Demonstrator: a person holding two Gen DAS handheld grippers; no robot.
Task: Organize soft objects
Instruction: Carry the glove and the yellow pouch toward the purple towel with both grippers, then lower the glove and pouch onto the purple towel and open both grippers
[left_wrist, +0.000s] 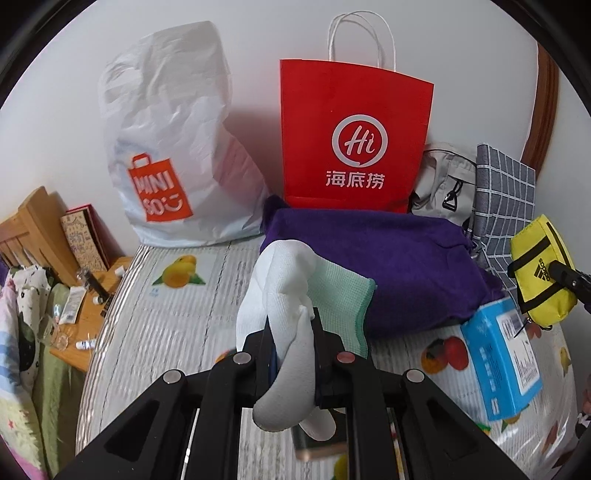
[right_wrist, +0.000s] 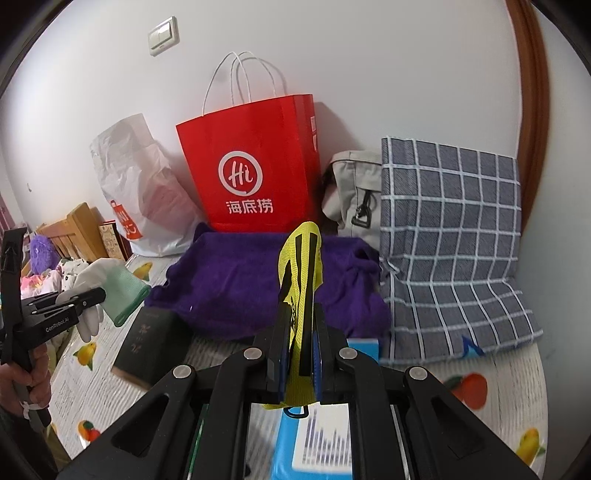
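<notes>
Both grippers tilt downward over the fruit-print counter (left_wrist: 177, 317). The left gripper (left_wrist: 291, 332) has its jaws narrow, clamped on a white and mint glove (left_wrist: 295, 295) that hangs above the counter (a hand (right_wrist: 31, 373) grips its handle low in the right view). The right gripper (right_wrist: 301, 332) pinches a yellow pouch (right_wrist: 301, 273) upright before the purple cloth (right_wrist: 240, 280).
</notes>
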